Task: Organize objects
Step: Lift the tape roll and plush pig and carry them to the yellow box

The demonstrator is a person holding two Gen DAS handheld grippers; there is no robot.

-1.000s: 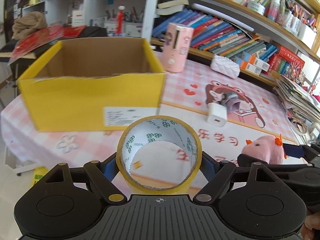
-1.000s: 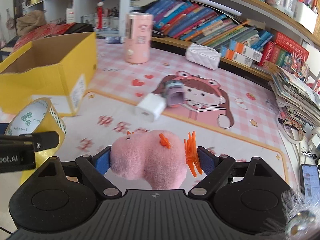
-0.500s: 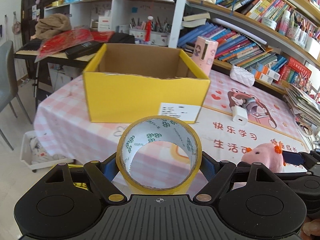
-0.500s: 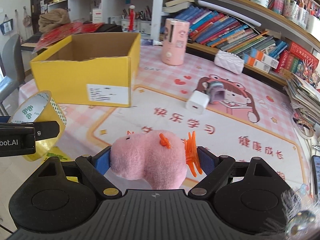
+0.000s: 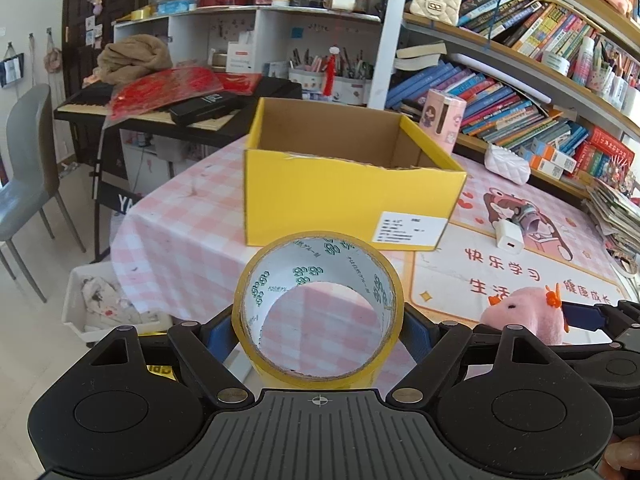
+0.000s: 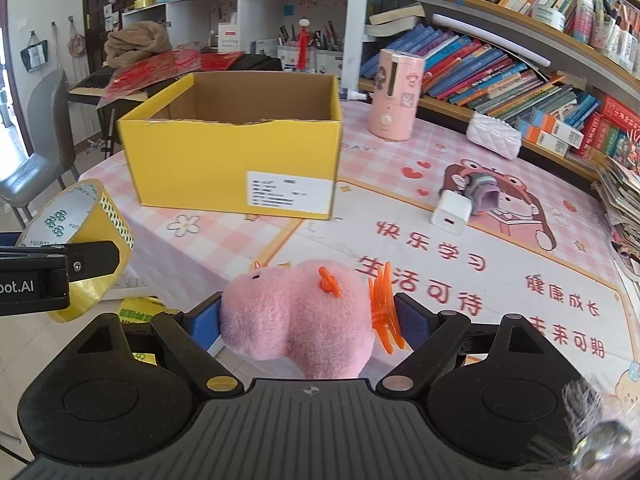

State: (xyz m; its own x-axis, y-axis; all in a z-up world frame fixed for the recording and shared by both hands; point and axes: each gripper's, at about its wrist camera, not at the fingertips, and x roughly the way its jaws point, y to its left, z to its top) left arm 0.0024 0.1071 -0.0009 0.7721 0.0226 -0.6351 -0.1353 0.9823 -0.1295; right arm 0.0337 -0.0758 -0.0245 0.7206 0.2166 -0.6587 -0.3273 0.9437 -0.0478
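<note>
My left gripper (image 5: 318,330) and right gripper (image 6: 306,324) were black, ribbed body, blue pads, brass and silver screws, white lettering.

left gripper (image 6: 24,280): "ot.AI", partly cut off | mat (image 5: 500,276) on bench: "快乐学习", red | box (image 5: 340,208): white label, print too small to read | tape roll (image 5: 318,300): green logos inside core, wording unreadable

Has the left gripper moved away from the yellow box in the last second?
Yes. The left gripper, shut on the tape roll, has backed away: the yellow box now looks smaller and farther off.
</note>
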